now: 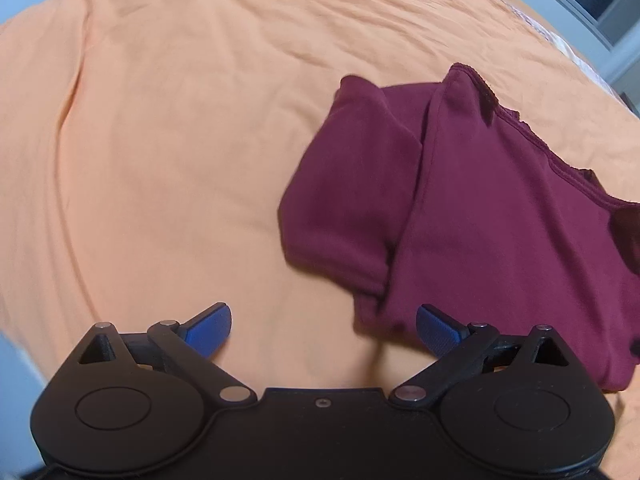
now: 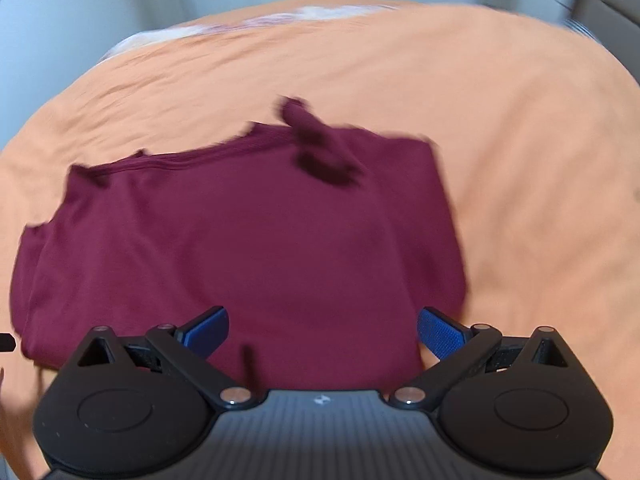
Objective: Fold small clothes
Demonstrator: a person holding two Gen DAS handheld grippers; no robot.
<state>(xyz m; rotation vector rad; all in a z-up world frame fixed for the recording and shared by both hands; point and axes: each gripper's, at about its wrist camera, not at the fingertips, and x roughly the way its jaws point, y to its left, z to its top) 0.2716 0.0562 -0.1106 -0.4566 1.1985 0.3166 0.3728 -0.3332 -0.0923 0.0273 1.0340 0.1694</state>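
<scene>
Maroon garment: lies partly folded on the orange bed sheet, a short sleeve spread out on one side and its stitched hem along the far edge.
Fabric tab: a dark, blurred bit of the garment sticks up at its far edge, seen from the right wrist.
Left claw: jaws wide apart, holding nothing; it hovers at the garment's near edge by the sleeve, its blue pad over the maroon cloth and the other over bare sheet.
Right claw: jaws wide apart, empty, above the garment's near edge with maroon cloth filling the gap between its fingers.
Bed sheet: wrinkled, surrounds the garment on all sides.
Pale wall: beyond the sheet's far edge.
</scene>
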